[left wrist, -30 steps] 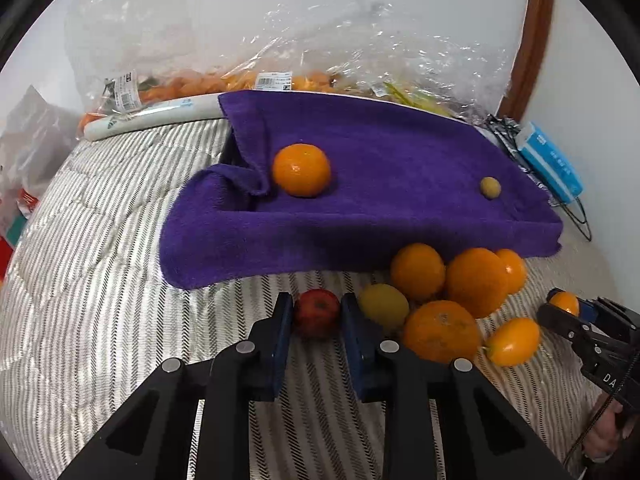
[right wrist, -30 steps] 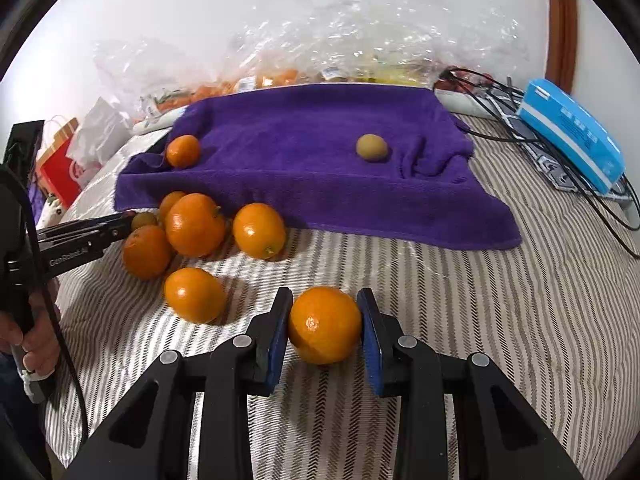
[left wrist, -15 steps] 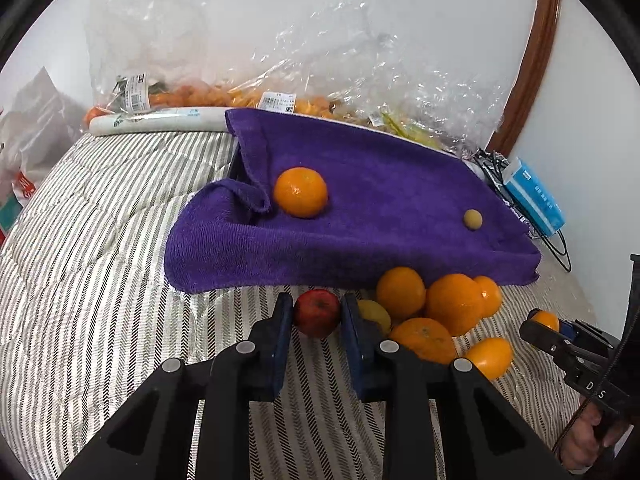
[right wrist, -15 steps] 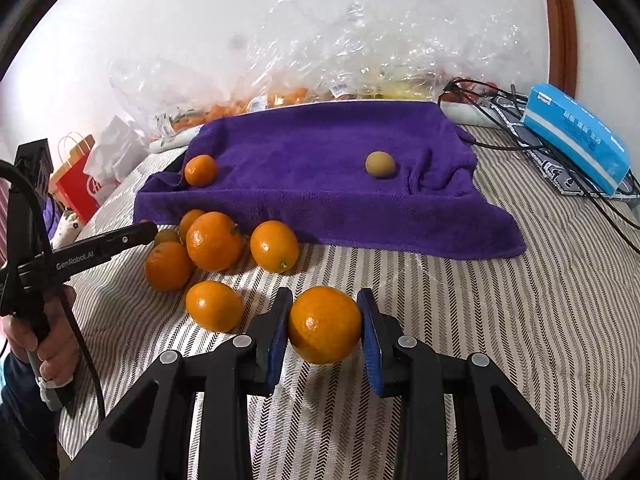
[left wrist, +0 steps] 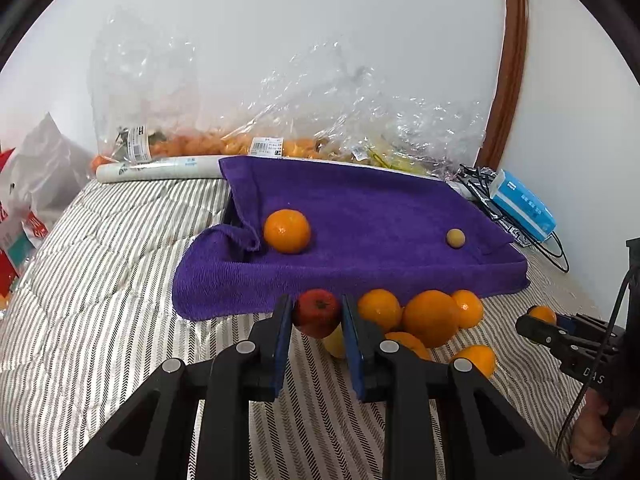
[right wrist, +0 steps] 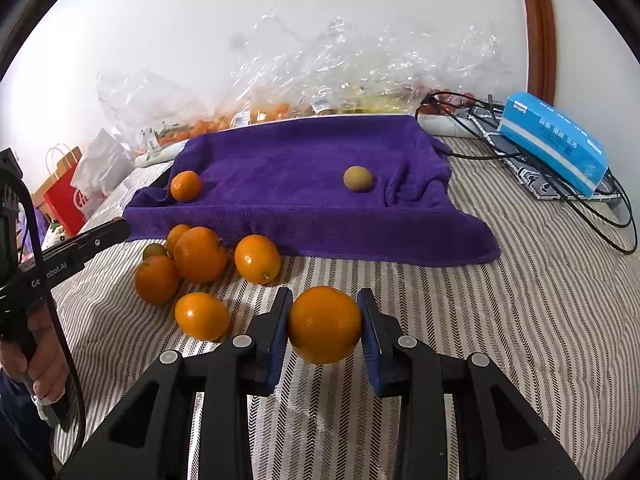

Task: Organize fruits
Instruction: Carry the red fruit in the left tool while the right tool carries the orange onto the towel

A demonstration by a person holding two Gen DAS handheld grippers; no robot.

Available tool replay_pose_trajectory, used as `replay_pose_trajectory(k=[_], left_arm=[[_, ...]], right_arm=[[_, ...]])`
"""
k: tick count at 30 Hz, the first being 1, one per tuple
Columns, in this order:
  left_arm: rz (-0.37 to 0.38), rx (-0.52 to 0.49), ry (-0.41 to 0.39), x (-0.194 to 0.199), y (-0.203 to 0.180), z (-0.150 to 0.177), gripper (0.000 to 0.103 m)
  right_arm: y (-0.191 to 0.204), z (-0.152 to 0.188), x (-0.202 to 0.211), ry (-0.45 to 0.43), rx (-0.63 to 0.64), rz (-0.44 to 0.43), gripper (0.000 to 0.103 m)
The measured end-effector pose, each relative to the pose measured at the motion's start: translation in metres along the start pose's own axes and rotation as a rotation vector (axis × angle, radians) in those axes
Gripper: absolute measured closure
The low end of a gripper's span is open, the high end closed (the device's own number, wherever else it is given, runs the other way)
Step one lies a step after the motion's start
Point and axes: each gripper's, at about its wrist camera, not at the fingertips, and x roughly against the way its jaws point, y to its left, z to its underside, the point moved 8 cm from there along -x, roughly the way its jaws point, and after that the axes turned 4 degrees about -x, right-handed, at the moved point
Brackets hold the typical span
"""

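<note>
A: Left gripper [left wrist: 316,314], lower centre of its view: jaws clamped on a small round red fruit [left wrist: 317,312], held in front of the near edge of the purple terry towel [left wrist: 360,216].

B: Right gripper [right wrist: 325,325], lower centre of its view: pads pressed on a large round orange [right wrist: 325,325]. Loose heap of oranges [right wrist: 200,254] at centre left on the striped quilt [right wrist: 520,300], just beside the towel edge.

A: On the towel: one orange [left wrist: 287,231], one small tan-green round fruit [left wrist: 455,237], well apart.

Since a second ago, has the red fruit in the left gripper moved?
Yes. The red fruit, clamped in the left gripper, has lifted off the striped bedcover and now overlaps the front edge of the purple towel.
</note>
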Motion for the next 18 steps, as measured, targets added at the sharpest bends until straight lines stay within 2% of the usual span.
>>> replay_pose_trajectory(k=[9, 18], left_arm=[[-0.005, -0.005, -0.053, 0.007, -0.003, -0.006, 0.079], [-0.017, 0.006, -0.054, 0.006, -0.002, -0.007, 0.079]], right_arm=[[0.004, -0.003, 0.011, -0.058, 0.02, 0.016, 0.07], [0.005, -0.01, 0.008, -0.076, 0.023, 0.042, 0.07]])
